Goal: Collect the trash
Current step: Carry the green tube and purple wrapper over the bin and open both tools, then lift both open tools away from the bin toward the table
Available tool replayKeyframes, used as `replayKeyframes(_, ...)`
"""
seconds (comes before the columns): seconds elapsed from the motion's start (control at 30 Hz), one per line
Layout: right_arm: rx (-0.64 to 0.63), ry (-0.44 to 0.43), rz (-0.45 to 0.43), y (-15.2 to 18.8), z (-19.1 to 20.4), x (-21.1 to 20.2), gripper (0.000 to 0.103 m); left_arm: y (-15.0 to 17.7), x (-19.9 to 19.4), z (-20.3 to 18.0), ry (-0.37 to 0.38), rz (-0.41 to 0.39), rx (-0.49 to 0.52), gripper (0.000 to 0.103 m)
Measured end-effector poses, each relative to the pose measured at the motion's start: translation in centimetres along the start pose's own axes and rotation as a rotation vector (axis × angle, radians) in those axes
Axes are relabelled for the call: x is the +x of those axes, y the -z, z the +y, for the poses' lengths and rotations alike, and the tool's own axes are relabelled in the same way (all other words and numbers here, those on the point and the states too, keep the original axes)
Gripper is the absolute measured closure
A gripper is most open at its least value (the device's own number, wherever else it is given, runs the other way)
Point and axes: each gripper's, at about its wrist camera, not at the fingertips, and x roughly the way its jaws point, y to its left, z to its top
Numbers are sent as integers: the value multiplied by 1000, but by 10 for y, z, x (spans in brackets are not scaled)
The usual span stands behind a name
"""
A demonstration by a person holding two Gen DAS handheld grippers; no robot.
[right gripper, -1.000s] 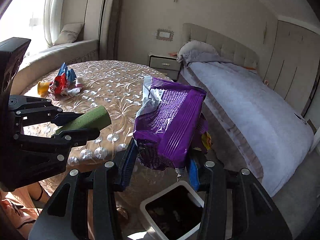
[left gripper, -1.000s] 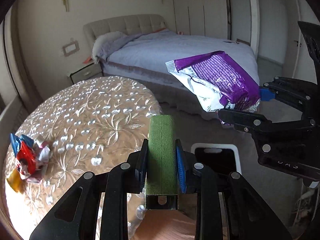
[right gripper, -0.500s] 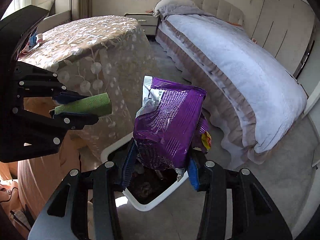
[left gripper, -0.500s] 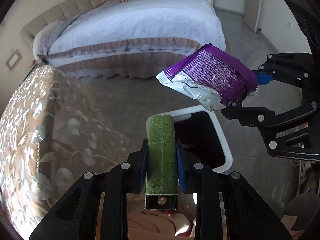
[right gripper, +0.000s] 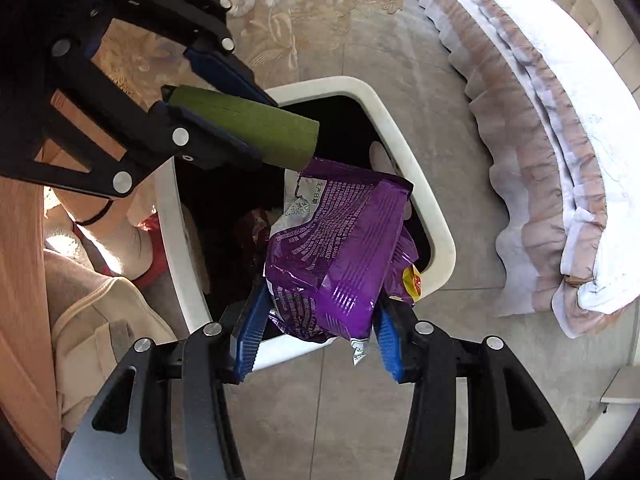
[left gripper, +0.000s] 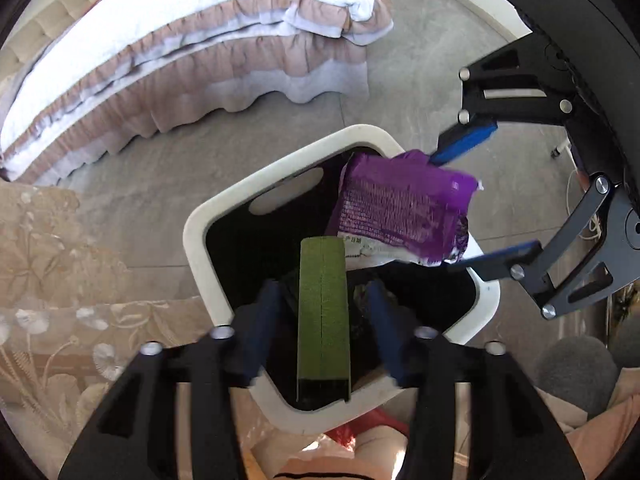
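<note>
my left gripper (left gripper: pixel 322 312) points steeply down, its jaws spread apart, with a clear gap on each side of what sits between them. my right gripper (right gripper: pixel 316 332) also tips downward, jaws parted wide, blue pads (right gripper: pixel 250 334) showing. the two grippers hang close together, angled toward each other.

Bright daylight, hard shadows, fisheye edge warp, slight motion blur.

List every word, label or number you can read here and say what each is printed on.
Purple snack bag: dense white print, too small and blurred to read.
Its white end: a few larger Chinese characters, not clear enough to quote.
Green box, white trash bin, both grippers: no text visible.
</note>
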Motion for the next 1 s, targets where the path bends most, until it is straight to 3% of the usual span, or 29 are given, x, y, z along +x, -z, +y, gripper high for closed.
replayKeyframes(0.03, -9, 17, -2, 1, -1, 1, 3, -1, 1, -1, 7, -8, 7, 6)
replayKeyframes(0.33, -29, 40, -4, 3, 0, -8, 5, -5, -1, -11, 23, -5, 49, 5)
replayKeyframes(0.67, -26, 69, -59, -1, -1, -35, 5, -8, -39, -21, -8, -66, 63, 5)
replayKeyframes(0.9, -11, 105, -139, -3, 5, -76, 5, -6, -80, -23, -55, -160, 15, 5)
replayKeyframes(1.0, -11, 137, -180, -8, 9, -100, 5, -2, -105, -26, -137, -198, -8, 5)
